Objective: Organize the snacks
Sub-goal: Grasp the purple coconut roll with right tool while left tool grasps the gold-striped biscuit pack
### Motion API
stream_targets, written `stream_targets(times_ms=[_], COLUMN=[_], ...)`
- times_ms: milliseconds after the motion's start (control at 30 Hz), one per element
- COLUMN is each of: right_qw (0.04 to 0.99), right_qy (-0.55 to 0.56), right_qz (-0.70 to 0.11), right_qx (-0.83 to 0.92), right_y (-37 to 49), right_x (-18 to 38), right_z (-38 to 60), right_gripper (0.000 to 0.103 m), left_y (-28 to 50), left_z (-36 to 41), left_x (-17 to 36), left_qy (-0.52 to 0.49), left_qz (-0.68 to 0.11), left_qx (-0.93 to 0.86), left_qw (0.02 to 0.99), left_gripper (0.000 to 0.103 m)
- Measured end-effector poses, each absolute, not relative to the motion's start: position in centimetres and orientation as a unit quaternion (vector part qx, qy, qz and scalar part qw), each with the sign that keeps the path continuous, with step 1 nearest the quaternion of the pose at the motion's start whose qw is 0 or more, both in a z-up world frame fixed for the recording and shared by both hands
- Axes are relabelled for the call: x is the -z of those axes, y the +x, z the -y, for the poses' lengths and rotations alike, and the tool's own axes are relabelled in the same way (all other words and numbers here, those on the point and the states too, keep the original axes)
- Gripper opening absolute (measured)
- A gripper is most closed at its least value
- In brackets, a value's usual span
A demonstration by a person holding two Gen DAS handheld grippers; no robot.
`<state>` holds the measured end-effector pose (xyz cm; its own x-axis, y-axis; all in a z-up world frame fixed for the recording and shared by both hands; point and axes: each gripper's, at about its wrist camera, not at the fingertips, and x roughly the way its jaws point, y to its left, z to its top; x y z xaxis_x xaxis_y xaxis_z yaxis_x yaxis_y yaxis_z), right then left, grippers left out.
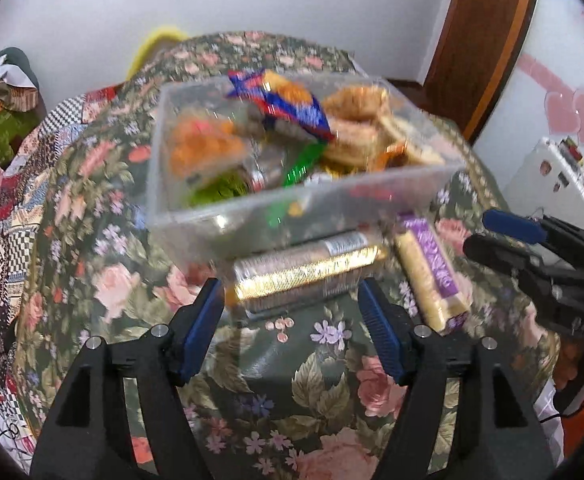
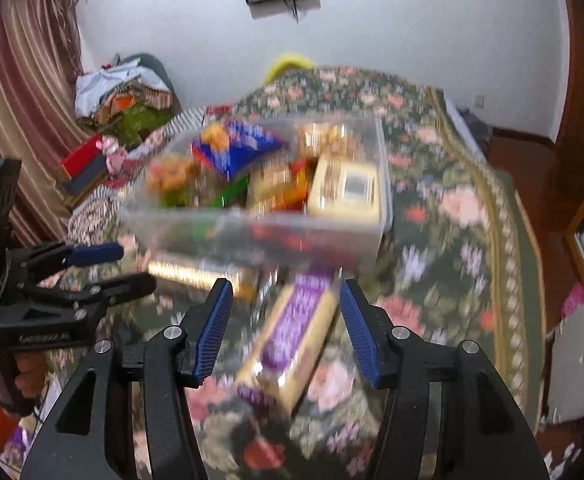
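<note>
A clear plastic box full of mixed snack packets stands on a floral tablecloth; it also shows in the right wrist view. In front of it lie a gold-and-silver biscuit roll and a purple-and-cream biscuit pack. My left gripper is open, its fingers on either side of the gold roll's near edge. My right gripper is open around the purple pack, not touching it. The gold roll lies left of it. Each gripper shows in the other view, the right one and the left one.
The table's right edge drops off by a wooden door frame. A pile of cloth and clutter lies at the far left beside a striped curtain. A white box stands at the right.
</note>
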<state>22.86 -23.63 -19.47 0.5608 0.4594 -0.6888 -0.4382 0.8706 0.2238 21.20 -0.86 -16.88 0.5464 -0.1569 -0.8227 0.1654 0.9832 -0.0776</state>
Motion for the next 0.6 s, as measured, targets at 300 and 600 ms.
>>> stream_targets(times_ms=[300, 600], right_qw=[0.860, 0.851], right_qy=[0.012, 0.018], right_qz=[-0.438, -0.454], right_qx=[-0.262, -0.263], right_y=[23.4, 23.6], right_x=[22.9, 24.4], right_z=[22.5, 22.5], right_gripper=[0.052, 0.052], left_y=[23.4, 24.2], left_z=[2.7, 3.1], left_x=[18.4, 20.1], left_qy=[0.031, 0.049], left_qz=[-0.464, -0.485], left_qx=[0.095, 0.118], left_qw=[0.880, 0.865], left_gripper=[0.070, 0.079])
